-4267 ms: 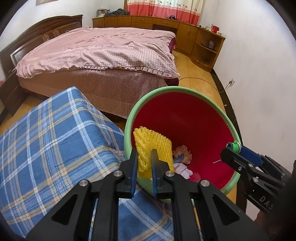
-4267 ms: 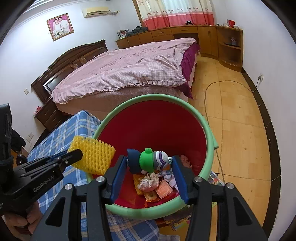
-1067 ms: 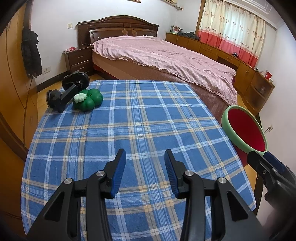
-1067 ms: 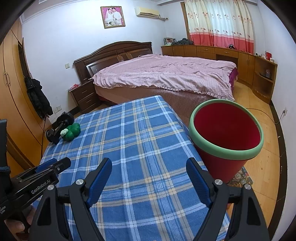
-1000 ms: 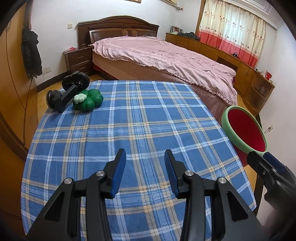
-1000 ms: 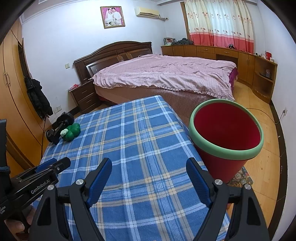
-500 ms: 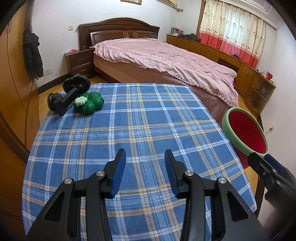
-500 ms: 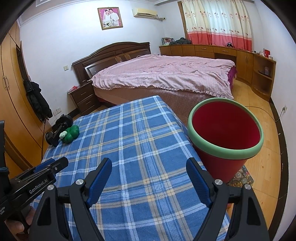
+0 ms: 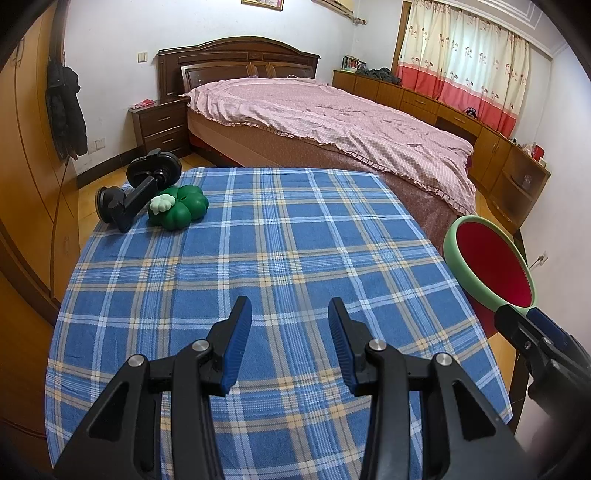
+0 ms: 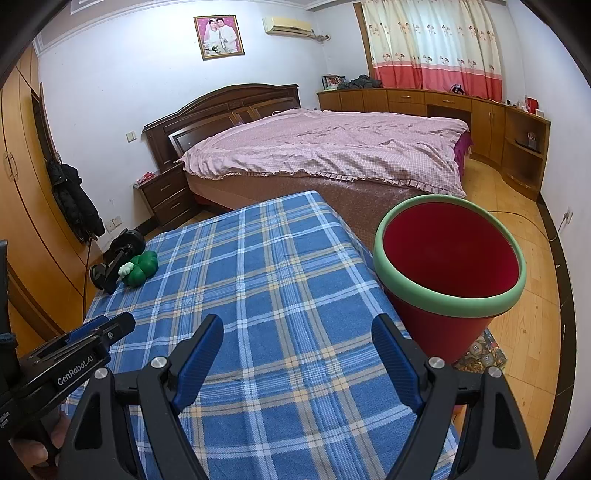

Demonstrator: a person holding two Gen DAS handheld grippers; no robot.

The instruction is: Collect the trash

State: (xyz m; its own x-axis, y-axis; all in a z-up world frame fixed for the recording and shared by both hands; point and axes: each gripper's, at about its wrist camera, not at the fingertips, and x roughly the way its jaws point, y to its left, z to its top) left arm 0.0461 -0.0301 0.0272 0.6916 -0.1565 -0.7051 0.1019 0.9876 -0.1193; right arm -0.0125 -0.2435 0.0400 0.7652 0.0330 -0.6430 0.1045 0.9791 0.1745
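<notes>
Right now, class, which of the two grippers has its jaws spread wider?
The right gripper: its blue pads stand far apart, while the left gripper shows a narrower gap. Both are empty.

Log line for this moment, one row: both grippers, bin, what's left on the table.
left gripper: open, empty | right gripper: open, empty | bin: beside table | table: green clover toy, black suction mount

A blue plaid cloth [image 9: 280, 258] covers the table, and at its far left corner a black suction-cup mount [image 9: 138, 188] lies just beside a green clover-shaped toy [image 9: 181, 210]. Behind stands a bed with a pink checked cover [image 10: 325, 147] and a dark wooden headboard [image 10: 221, 110]. A framed photo [image 10: 218, 36] hangs on the wall, and red-and-cream curtains [image 10: 432, 48] hang above a wooden cabinet run [image 10: 406, 99].
</notes>
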